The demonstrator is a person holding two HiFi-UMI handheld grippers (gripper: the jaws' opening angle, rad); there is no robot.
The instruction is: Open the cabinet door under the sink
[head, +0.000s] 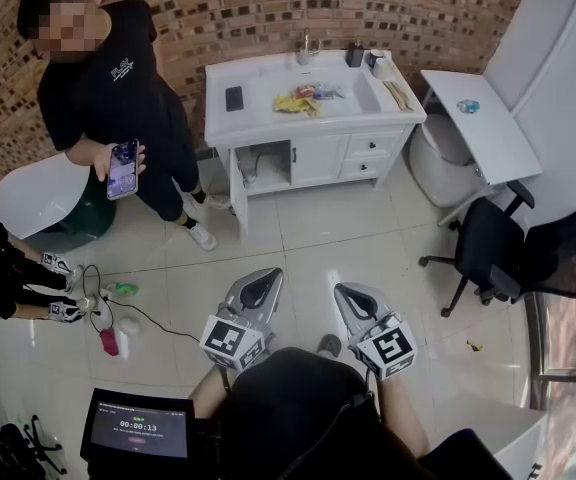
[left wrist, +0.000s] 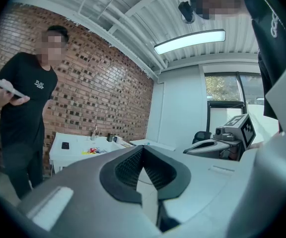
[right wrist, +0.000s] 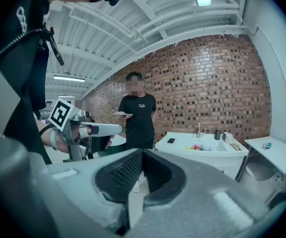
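The white sink cabinet [head: 313,118] stands against the brick wall, far across the tiled floor from me. Its door [head: 318,158] with a dark handle looks closed, and beside it on the left is an open bay [head: 265,168] showing pipes. Two drawers [head: 373,154] sit at its right. My left gripper [head: 266,276] and right gripper [head: 351,293] are held side by side close to my body, both pointing toward the cabinet, both shut and empty. The cabinet [left wrist: 76,150] is small in the left gripper view, and it [right wrist: 207,147] appears again in the right gripper view.
A person in black [head: 118,88] holding a phone stands left of the cabinet. Another person's legs [head: 8,268] show at the left edge, near cables and small items [head: 118,318] on the floor. A black office chair [head: 508,248], a white folding table [head: 488,128] and a tablet [head: 138,428] are nearby.
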